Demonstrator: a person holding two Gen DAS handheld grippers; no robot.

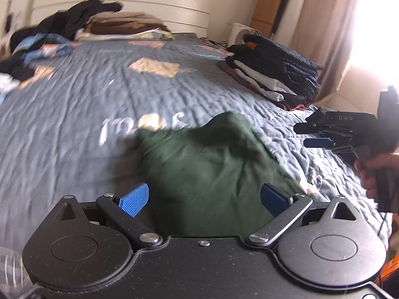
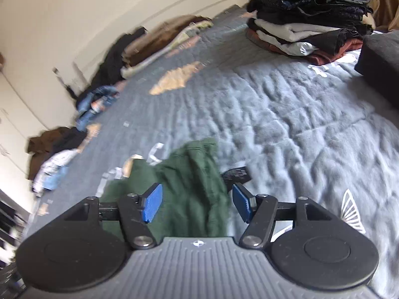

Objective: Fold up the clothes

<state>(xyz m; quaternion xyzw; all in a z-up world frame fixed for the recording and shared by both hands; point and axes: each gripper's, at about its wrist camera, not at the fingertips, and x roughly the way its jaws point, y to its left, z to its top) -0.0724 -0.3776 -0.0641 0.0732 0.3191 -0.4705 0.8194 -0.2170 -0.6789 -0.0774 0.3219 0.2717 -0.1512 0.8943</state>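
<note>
While a folded stack (image 1: 274, 74) is sitting finished on the bed (image 1: 74, 104), both tools, left tool (image 1: 204, 199) and right tool (image 2: 197, 203), are gaping wide and empty over the rumpled green garment (image 1: 204, 159), and unfolded clothes (image 2: 97, 102) are waiting.

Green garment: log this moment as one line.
green garment: crumpled on bed cover | left gripper: open | right gripper: open | folded stack: untouched

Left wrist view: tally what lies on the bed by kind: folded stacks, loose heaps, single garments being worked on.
Folded stacks: 1, the dark-and-white stack at the bed's right edge.
Loose heaps: 1, the unfolded clothes along the headboard side; blur hides the item count.
Single garments being worked on: 1, the green garment in front of the left tool.
Total: 3
</note>
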